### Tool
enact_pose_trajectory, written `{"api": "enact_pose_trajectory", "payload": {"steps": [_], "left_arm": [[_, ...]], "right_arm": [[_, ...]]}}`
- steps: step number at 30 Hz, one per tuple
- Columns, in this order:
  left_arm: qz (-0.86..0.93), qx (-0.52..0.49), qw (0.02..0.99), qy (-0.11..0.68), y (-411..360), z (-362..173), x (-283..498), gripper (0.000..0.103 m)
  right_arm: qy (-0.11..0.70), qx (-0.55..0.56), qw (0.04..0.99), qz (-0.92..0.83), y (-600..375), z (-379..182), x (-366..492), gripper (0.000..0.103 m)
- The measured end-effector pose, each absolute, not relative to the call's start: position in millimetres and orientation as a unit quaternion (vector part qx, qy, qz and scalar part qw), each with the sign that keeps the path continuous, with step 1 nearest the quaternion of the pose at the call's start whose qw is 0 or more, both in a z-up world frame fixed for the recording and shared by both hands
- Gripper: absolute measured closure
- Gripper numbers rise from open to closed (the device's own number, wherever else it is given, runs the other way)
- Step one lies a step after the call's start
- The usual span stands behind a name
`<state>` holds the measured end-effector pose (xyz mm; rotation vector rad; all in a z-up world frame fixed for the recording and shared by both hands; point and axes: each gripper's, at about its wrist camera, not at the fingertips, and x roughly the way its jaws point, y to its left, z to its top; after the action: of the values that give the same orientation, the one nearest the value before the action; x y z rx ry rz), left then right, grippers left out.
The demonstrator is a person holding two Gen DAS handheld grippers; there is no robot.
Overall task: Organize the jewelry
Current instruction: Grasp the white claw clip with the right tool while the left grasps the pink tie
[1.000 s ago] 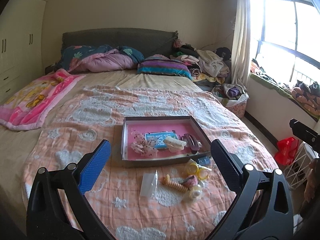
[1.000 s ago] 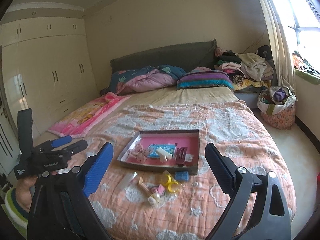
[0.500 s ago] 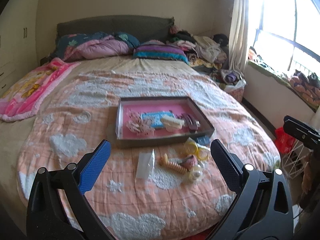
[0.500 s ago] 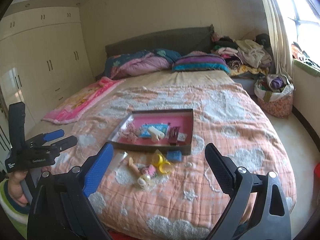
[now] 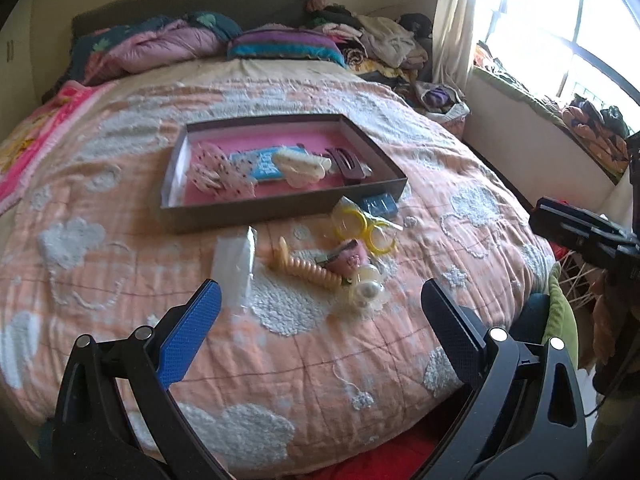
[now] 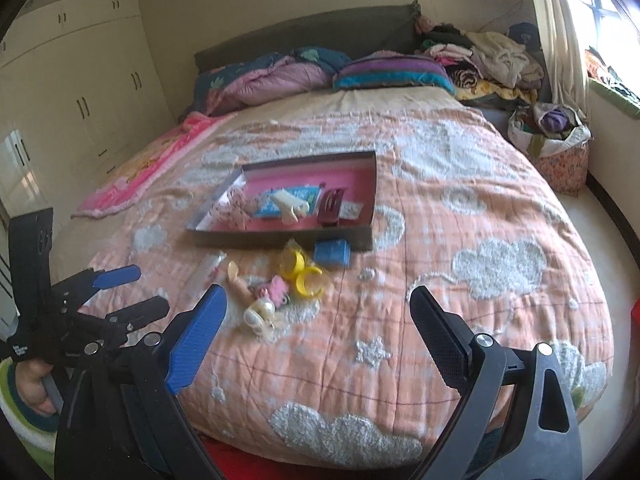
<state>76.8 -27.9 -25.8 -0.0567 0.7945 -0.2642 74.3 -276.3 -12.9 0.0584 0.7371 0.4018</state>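
Moved closer and lower over the bed (image 5: 120, 280) since the earlier frames. Left wrist view: left hand-held gripper (image 5: 320, 308) spread wide, empty, above loose trinkets (image 5: 344, 256) beside tray (image 5: 280, 208). Right wrist view: right hand-held gripper (image 6: 316, 316) likewise released, grasping nothing. Approach step, by judgement; next, descend and pinch one trinket.

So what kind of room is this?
It looks like a bedroom in someone's home. There's a big bed with pillows at its head, tall cupboards along the wall, and a pile of clothes near the window.
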Motion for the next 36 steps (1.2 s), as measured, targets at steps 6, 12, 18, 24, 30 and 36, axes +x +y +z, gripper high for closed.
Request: {"api": "enact_pose_trajectory", "payload": {"steps": [6,12,18,24,30,36], "left_arm": [[-0.126,-0.027,0.913,0.388,-25,-32,87,0.016],[-0.118,-0.032,0.907,0.404,-10,-43,103,0.038],[-0.123,-0.035,0.899,0.418,-4,-48,116,0.043],[-0.154,-0.009,0.888,0.433,-25,-53,133,0.048],[-0.2,0.028,0.869,0.452,-56,-64,152,0.058],[-0.23,0.084,0.844,0.477,-93,-90,170,0.06]], "right_arm": [[0.384,0.003,0.898,0.217,-259,-46,81,0.011],[0.402,-0.029,0.881,0.247,-227,-79,94,0.012],[0.42,-0.063,0.86,0.282,-194,-111,110,0.025],[0.428,-0.051,0.845,0.316,-176,-130,128,0.062],[0.438,-0.027,0.855,0.277,-210,-122,124,0.062],[0.439,0.026,0.872,0.213,-270,-113,124,0.062]]}}
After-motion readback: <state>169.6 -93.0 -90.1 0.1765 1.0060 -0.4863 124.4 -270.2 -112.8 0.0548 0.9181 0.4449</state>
